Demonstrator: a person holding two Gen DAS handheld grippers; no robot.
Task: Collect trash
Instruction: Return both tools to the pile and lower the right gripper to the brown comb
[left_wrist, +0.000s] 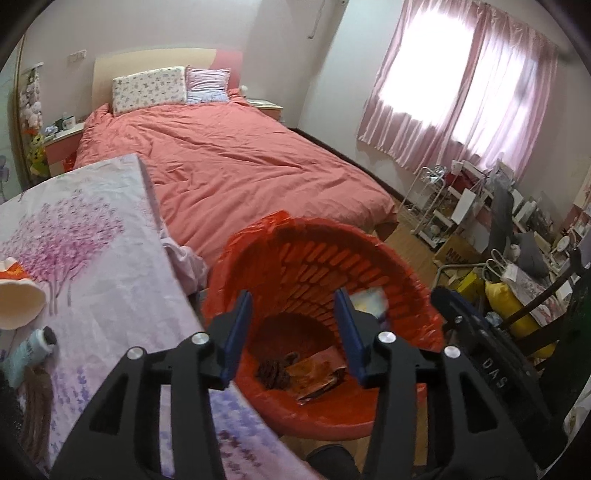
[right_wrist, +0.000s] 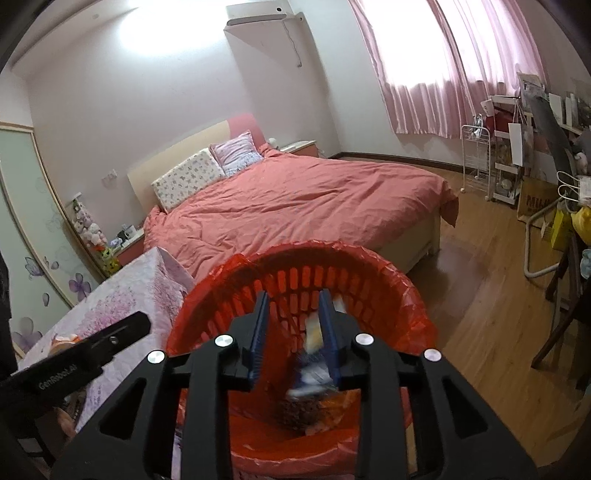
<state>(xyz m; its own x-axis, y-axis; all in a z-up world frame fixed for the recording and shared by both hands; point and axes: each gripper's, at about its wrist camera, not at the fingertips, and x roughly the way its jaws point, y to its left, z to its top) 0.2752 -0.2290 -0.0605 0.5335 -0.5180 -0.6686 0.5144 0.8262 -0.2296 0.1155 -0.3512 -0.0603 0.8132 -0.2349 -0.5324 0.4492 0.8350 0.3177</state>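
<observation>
A big bed (right_wrist: 295, 199) with a red cover filled the room. Near it stood a table with a flowery cloth (left_wrist: 92, 236). Right beside the table stood a red basket (left_wrist: 332, 266) lined with a red bag. Both claws hung over its mouth. The left claw (left_wrist: 295, 332) was spread apart with nothing in it. The right claw (right_wrist: 295, 332) had let go, and a blurry white and blue wrapper (right_wrist: 314, 365) was between its fingers, not squeezed. Brown and orange trash (left_wrist: 299, 373) lay at the bottom of the basket.
</observation>
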